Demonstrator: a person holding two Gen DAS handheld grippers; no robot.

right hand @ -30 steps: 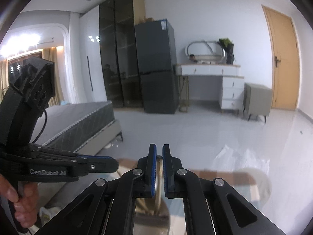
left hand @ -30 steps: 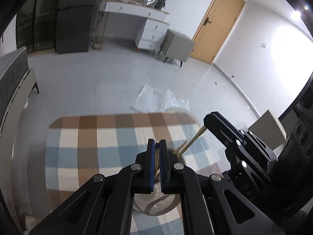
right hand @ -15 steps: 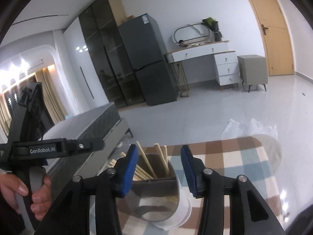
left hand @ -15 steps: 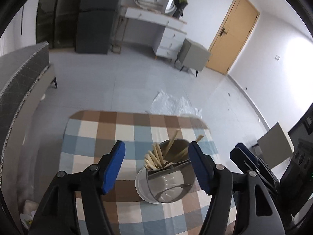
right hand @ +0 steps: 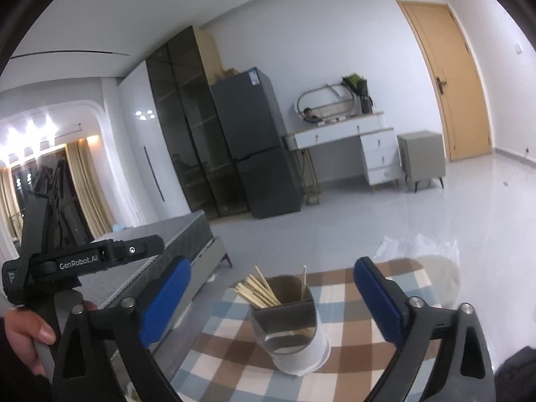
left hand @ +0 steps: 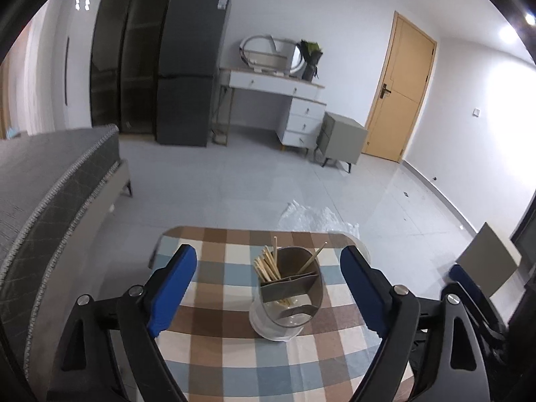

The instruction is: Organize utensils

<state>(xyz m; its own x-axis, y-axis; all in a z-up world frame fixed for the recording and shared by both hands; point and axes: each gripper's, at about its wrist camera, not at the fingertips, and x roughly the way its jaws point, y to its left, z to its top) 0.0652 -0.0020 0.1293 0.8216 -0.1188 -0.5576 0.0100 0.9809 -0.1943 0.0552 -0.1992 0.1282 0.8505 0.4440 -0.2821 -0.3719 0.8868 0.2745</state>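
Both grippers, left (left hand: pixel 268 283) and right (right hand: pixel 271 293), have pulled back and spread wide apart, holding nothing. One cup (left hand: pixel 284 296) at 12 o'clock holds many sticks (left hand: pixel 268 266).

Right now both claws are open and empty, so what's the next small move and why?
Probably ease both back. The chopsticks already stand in the utensil holder on the checkered tablecloth; the left claw and right claw hold nothing, and no loose utensil shows.

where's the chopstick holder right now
The chopstick holder stands upright on the checkered tablecloth, centred in both wrist views between the spread fingers of each open hand-held gripper, touching neither.
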